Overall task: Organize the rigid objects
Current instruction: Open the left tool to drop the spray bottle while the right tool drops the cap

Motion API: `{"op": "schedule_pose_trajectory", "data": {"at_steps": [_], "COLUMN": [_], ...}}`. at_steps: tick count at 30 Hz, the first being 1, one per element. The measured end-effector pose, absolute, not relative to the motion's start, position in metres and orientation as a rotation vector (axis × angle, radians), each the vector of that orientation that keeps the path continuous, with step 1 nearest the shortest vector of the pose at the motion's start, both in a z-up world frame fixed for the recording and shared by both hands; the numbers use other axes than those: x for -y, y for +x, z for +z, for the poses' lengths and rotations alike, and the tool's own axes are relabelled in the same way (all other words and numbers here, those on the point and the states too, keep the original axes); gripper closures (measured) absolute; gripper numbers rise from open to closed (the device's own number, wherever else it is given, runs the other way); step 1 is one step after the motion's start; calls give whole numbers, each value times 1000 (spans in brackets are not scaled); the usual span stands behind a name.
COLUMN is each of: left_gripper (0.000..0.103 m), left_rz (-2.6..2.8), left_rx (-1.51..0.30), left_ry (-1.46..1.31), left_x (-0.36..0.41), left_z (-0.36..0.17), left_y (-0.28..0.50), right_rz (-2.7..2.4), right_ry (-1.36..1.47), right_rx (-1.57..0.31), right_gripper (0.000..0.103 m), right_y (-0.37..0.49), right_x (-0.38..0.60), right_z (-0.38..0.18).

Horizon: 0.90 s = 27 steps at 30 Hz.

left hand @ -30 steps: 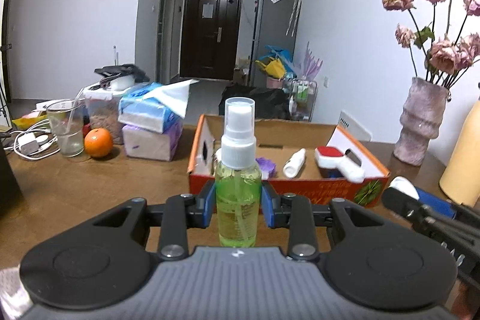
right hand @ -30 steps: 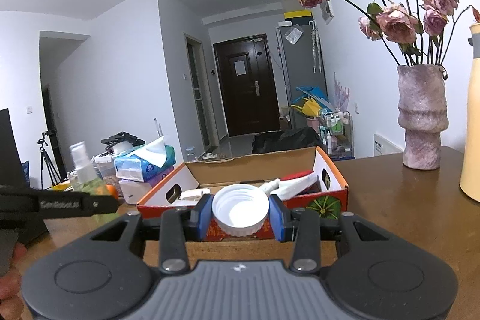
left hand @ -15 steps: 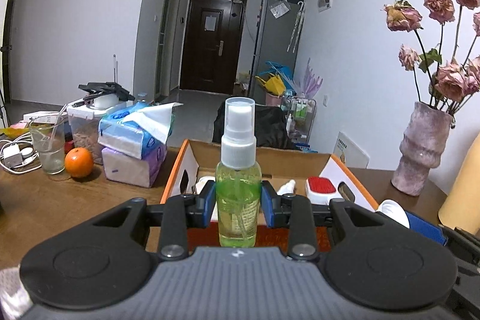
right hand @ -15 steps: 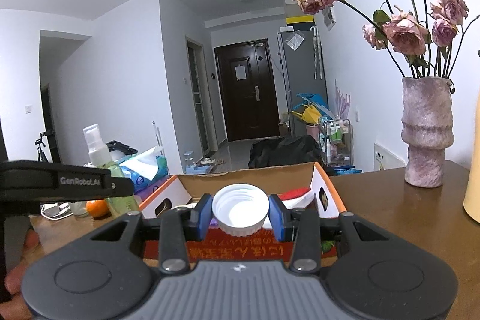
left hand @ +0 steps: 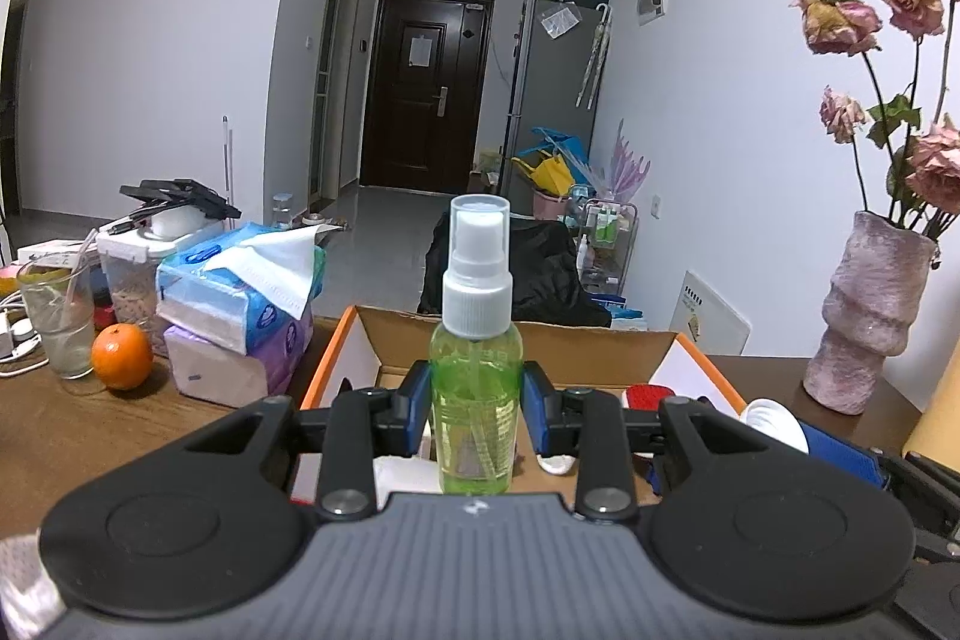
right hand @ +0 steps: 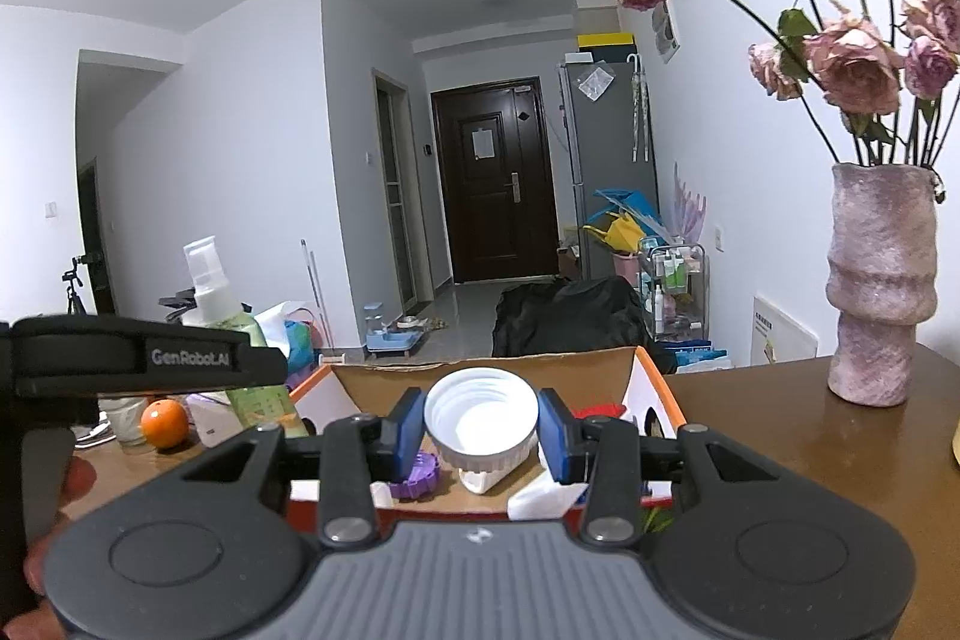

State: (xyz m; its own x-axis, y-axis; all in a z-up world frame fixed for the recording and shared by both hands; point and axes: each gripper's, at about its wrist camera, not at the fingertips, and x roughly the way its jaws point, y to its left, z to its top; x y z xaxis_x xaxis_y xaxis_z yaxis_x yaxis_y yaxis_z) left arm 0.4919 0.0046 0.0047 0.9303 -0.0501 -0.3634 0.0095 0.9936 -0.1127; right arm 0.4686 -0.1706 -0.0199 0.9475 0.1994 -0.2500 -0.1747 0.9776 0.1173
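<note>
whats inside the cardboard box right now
In the cardboard box, the right wrist view shows a purple ridged piece, a red-topped item and white pieces. Both grippers and their loads cover the rest of the floor.

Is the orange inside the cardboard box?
No, the orange sits on the table beside the glass, left of the cardboard box.

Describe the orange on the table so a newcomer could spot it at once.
Start at the open cardboard box in the middle of the wooden table, then look left past the stacked tissue packs. The orange sits on the tabletop beside a drinking glass. It is the only round, bright orange thing among those pale packs and clear containers.
</note>
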Motion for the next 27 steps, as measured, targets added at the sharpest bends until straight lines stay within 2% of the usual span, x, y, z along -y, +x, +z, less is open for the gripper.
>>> {"op": "schedule_pose_trajectory", "data": {"at_steps": [17, 19, 20, 21, 22, 23, 24, 26, 27], "left_gripper": [69, 53, 20, 0, 0, 0, 0, 0, 0], "left_rz": [-5, -6, 1, 18, 38, 47, 42, 29, 26], "left_rx": [-427, -417, -411, -398, -376, -366, -371, -385, -390], "left_ry": [-57, -45, -44, -44, -41, -33, -29, -46, -57], "left_x": [-3, -4, -6, -7, -9, -10, -11, -15, -16], "left_z": [-15, -15, -14, -14, -14, -13, -12, -13, -13], "left_y": [572, 578, 579, 579, 577, 576, 577, 577, 576], "right_rz": [185, 176, 176, 175, 172, 159, 141, 117, 110], "right_ry": [31, 19, 12, 8, 4, 5, 8, 11, 18], "right_rx": [-313, -327, -337, -345, -353, -358, -357, -345, -343], "right_gripper": [64, 63, 63, 53, 44, 23, 7, 0, 0], "right_y": [550, 562, 566, 569, 571, 573, 573, 573, 572], "right_x": [163, 163, 163, 164, 165, 166, 168, 172, 174], "right_z": [-28, -28, -28, -29, -29, -30, -31, -30, -30]}}
